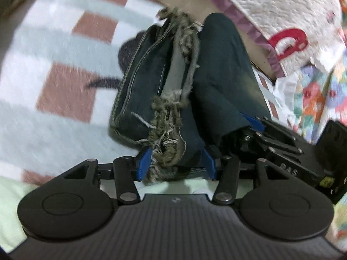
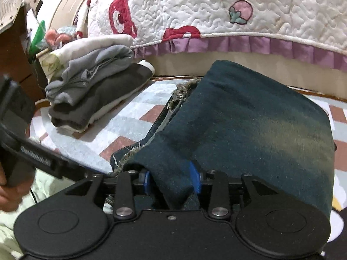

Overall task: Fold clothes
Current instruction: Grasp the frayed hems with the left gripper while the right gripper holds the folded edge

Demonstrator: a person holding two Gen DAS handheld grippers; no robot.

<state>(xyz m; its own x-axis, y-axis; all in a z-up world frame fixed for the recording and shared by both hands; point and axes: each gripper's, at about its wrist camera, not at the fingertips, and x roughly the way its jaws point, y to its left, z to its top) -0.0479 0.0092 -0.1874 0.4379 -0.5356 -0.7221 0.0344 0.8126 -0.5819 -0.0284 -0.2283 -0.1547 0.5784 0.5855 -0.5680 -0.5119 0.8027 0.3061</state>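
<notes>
Left gripper [image 1: 176,162]: I see it half open, frayed jeans [image 1: 151,91] hem between its pads.
Right gripper [image 2: 172,178]: partly open, I see denim fold between.
Mat [image 1: 54,65]: checkered, under jeans.

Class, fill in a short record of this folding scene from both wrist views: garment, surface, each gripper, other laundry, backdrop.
garment: dark blue frayed-hem denim jeans, folded over on themselves
surface: pink, grey and white checked blanket
left gripper: blue pads either side of the frayed hem; grip uncertain
right gripper: blue pads astride a denim fold; grip uncertain
other laundry: stack of folded grey and white clothes, apart from the jeans
backdrop: white quilted cover with purple frill
</notes>
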